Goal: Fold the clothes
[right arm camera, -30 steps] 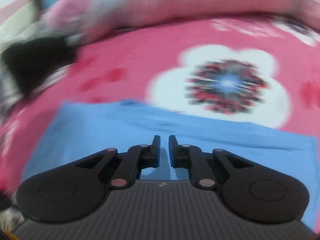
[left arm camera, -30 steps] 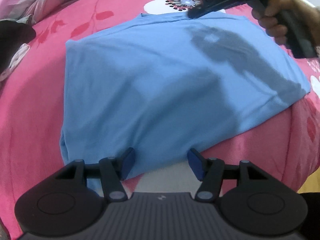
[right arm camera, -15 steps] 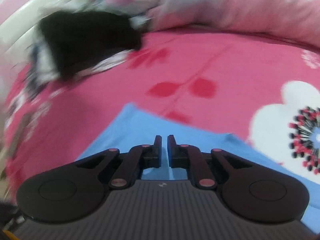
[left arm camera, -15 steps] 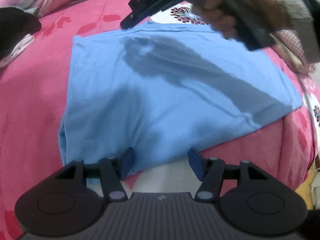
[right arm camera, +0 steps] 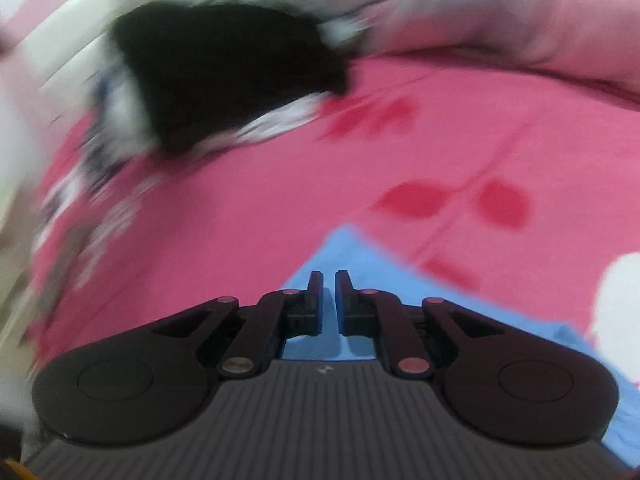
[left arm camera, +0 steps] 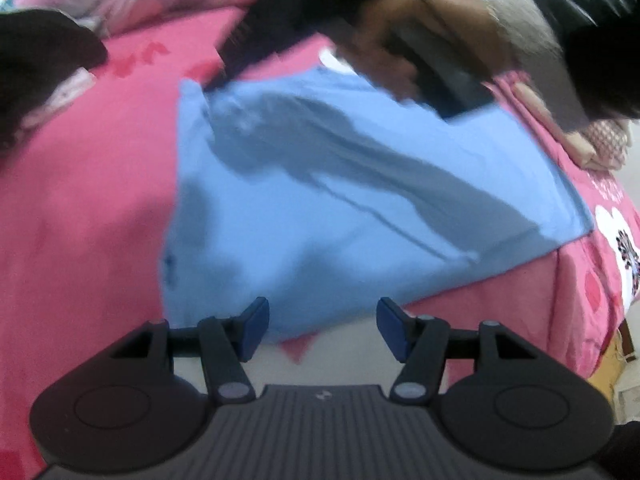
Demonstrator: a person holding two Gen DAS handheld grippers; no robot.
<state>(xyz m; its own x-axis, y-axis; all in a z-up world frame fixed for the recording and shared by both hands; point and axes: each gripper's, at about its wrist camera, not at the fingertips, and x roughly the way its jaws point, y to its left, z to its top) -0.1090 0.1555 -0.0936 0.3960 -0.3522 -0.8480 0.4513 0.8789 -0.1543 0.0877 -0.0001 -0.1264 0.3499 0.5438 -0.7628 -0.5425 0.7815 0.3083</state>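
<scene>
ITEM: blue T-shirt [left arm camera: 360,208], lying flat on pink floral bedsheet [left arm camera: 88,216], centre of left-wrist view, spread from approx. 10 o'clock corner to 3 o'clock corner. Already folded into rough rectangle w/ straight edges; no sleeves showing, so judged partway thru. Remaining, by estimate: at least one more fold across, then tidy-up. Slight ridge/crease running diag. twd 4 o'clock; dark shadow of other tool across top layer.

L claw: left gripper [left arm camera: 322,326], released, jaws well apart, nothing between pads. Pointing steeply down at near hem of shirt, 6 o'clock of view; left finger over cloth edge, right finger over bare sheet just beside hem. No contact discernible.

R claw: right gripper [right arm camera: 325,300], clenched, jaws nearly touching w/ thin slit only. In own view: tips over far corner of shirt [right arm camera: 360,256], cloth visible under and behind fingers; cannot tell whether thin layer is pinched. From left-wrist view: seen at 11–12 o'clock, blurred, tip down at shirt's far-left corner, held by a hand [left arm camera: 404,52] w/ grey cuff and dark sleeve reaching in from 1–2 o'clock.

OTHER: black garment [right arm camera: 224,72] on striped cloth, 11 o'clock of right-wrist view, well apart from shirt. Pink quilt [right arm camera: 500,12] bunched along 12–2 o'clock. Both views motion-blurred; fine detail n/a.
</scene>
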